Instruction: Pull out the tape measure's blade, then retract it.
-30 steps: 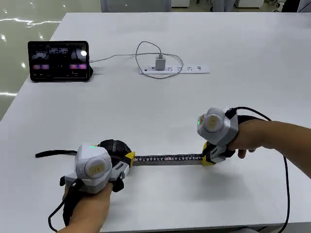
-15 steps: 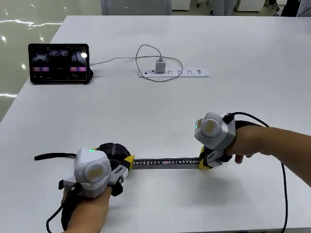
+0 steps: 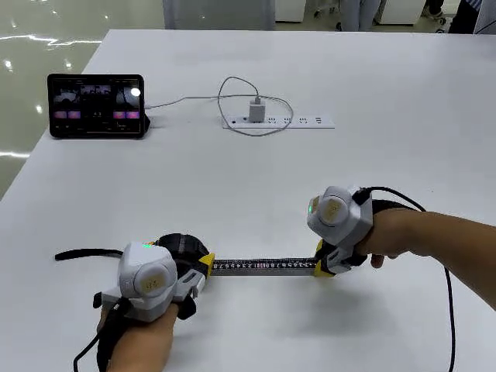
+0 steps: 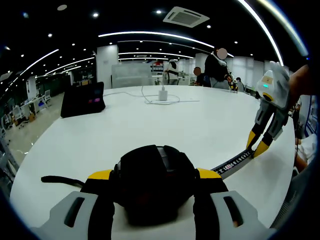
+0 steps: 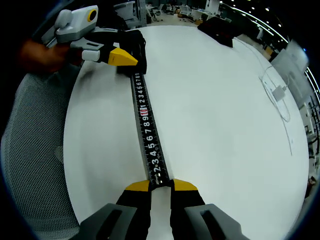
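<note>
The black tape measure case (image 3: 178, 246) rests on the white table near its front edge, and my left gripper (image 3: 200, 267) is shut on it. In the left gripper view the case (image 4: 155, 177) sits between the yellow-tipped jaws of that gripper (image 4: 155, 174). The blade (image 3: 263, 266) lies flat on the table, running right from the case to my right gripper (image 3: 321, 269), which is shut on the blade's end. In the right gripper view the blade (image 5: 147, 125) runs from my right gripper (image 5: 156, 186) to the case (image 5: 134, 44).
A tablet (image 3: 97, 105) stands at the back left, with a cable to a power strip (image 3: 279, 121) and a charger at the back centre. The case's black strap (image 3: 85, 253) trails left. People stand beyond the table (image 4: 150, 120).
My right gripper has moved a little left toward the case with the blade's end, so less blade shows. The left gripper and the case have stayed put. The head camera has shifted slightly.
</note>
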The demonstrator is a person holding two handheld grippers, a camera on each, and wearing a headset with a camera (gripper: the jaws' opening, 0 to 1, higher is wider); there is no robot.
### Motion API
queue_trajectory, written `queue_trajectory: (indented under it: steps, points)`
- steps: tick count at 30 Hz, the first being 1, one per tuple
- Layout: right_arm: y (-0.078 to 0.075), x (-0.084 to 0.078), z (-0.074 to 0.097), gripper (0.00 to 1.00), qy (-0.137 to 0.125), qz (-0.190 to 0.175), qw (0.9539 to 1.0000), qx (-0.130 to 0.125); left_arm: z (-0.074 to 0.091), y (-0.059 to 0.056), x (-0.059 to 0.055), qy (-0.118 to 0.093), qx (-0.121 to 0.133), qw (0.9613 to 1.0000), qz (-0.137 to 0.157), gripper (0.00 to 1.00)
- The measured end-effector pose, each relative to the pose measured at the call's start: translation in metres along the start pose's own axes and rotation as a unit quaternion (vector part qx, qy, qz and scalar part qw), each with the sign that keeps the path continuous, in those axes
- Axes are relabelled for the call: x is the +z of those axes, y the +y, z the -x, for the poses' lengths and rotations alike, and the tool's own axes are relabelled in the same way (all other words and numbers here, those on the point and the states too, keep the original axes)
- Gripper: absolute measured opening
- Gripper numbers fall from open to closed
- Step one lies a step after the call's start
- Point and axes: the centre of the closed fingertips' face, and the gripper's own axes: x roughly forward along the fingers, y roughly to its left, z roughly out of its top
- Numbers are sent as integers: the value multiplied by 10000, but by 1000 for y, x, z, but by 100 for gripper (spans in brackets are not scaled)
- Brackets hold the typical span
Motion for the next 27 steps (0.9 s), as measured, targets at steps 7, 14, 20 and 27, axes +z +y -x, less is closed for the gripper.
queue_trajectory:
  steps: [7,14,20,27]
  points:
    - [0,3,-2,10,-15,-1,10000,-17,0,0,-1,12,-7,10000,1,59]
    - [1,6,-3,10,-52,115,9999,21,0,0,-1,23,-8,10000,4,59]
    - [1,10,-4,10,-111,-37,9999,3,1,0,-1,51,-30,10000,-19,58]
    - [2,13,-5,10,-135,-13,9999,9,1,0,-1,18,-30,10000,-17,59]
